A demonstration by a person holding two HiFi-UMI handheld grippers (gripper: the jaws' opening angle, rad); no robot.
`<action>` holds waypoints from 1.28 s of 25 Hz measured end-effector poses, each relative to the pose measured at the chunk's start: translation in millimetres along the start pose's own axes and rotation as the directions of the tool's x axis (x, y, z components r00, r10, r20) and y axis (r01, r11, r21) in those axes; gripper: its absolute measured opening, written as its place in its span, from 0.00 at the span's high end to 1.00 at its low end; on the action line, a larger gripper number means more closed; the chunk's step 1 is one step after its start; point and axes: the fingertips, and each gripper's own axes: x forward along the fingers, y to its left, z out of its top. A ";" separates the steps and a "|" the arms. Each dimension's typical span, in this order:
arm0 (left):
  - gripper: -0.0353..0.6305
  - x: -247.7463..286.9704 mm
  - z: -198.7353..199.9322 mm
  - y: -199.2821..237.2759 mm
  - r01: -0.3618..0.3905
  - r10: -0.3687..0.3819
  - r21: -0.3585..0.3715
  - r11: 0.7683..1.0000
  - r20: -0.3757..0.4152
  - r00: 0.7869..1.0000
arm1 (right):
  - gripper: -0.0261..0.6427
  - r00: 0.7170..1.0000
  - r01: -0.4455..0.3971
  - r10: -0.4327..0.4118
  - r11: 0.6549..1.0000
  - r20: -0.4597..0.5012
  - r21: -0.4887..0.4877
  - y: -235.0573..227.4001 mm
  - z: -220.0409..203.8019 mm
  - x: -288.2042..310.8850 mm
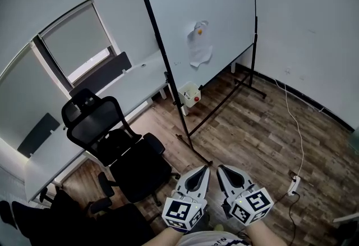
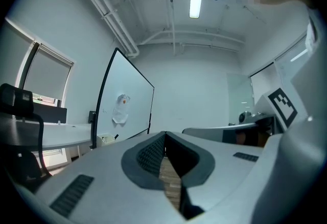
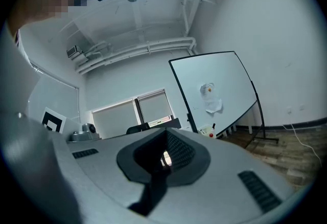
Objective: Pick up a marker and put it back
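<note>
A white marker box (image 1: pixel 190 94) with a red dot hangs at the lower left corner of the rolling whiteboard (image 1: pixel 207 20); a dark marker tip seems to stick out of it. A crumpled white cloth (image 1: pixel 199 42) is pinned to the board by an orange magnet. Both grippers are low and close to my body, well short of the board. My left gripper (image 1: pixel 204 168) and my right gripper (image 1: pixel 220 167) point at the board side by side, each shut with nothing between its fingers. The board (image 3: pixel 214 87) and box (image 3: pixel 208 130) also show in the right gripper view, beyond the right gripper (image 3: pixel 166 135).
A black office chair (image 1: pixel 112 138) stands to my left, before a long white desk (image 1: pixel 129 85) under the windows. The whiteboard stand's black feet (image 1: pixel 224 104) spread over the wood floor. A power strip (image 1: pixel 293 185) with a white cable lies at the right.
</note>
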 end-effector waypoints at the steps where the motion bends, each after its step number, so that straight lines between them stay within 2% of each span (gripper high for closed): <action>1: 0.93 8.0 1.1 6.5 0.003 -0.003 0.002 1.000 0.002 1.000 | 0.94 1.000 0.006 -0.006 1.000 -0.002 -0.003 -5.4 1.3 8.0; 16: 0.93 136.7 22.2 144.2 0.082 -0.082 0.007 0.997 0.004 0.997 | 0.94 0.996 0.083 -0.082 0.996 0.017 -0.029 -75.2 33.3 178.0; 25: 0.93 189.6 23.9 194.7 0.068 -0.068 0.007 0.998 -0.009 0.998 | 0.94 0.997 0.077 -0.077 0.997 0.009 -0.031 -110.2 41.8 240.3; 32: 0.93 241.0 21.3 230.0 -0.001 0.001 0.022 1.000 -0.019 1.000 | 0.94 1.000 0.014 -0.014 1.000 0.011 -0.015 -154.6 51.6 292.6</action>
